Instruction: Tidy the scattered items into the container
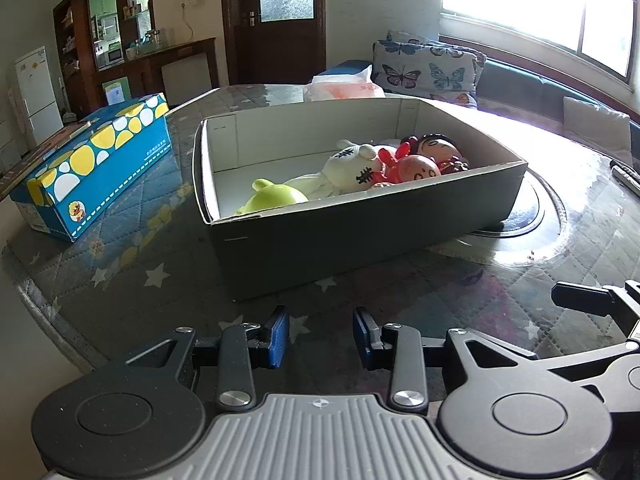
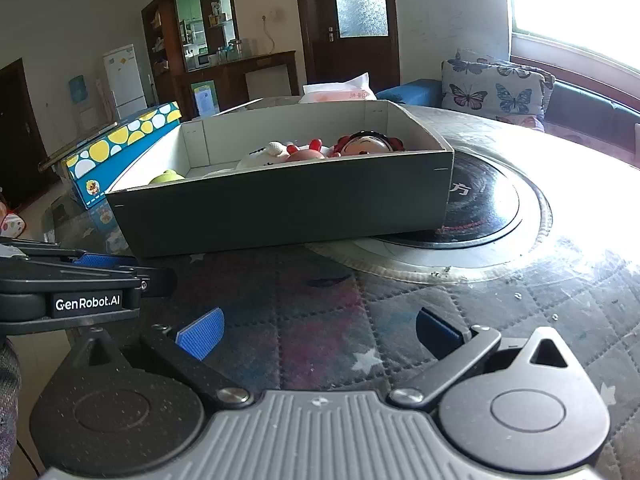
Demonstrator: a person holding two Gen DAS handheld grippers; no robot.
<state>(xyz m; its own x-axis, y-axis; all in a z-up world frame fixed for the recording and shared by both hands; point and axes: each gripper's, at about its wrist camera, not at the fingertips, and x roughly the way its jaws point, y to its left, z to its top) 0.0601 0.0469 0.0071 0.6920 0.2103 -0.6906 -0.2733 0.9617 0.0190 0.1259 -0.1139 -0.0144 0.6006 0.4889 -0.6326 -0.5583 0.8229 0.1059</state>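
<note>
A dark cardboard box [image 1: 360, 236] with a white inside stands on the round table; it also shows in the right wrist view [image 2: 280, 208]. Inside lie a green toy [image 1: 272, 200], a cream plush doll [image 1: 344, 172], a red and pink toy [image 1: 408, 166] and a dark-haired doll head [image 1: 440, 146]. My left gripper [image 1: 321, 338] is open and empty, just short of the box's near wall. My right gripper [image 2: 320, 334] is open wide and empty, over the table in front of the box. The left gripper's side shows in the right wrist view [image 2: 80, 280].
A blue box with yellow and white dots [image 1: 96, 164] stands left of the container. A round black hotplate [image 2: 472, 208] is set in the table under the box's right end. A tissue pack [image 1: 344, 86] lies behind. A remote [image 1: 628, 176] lies at far right.
</note>
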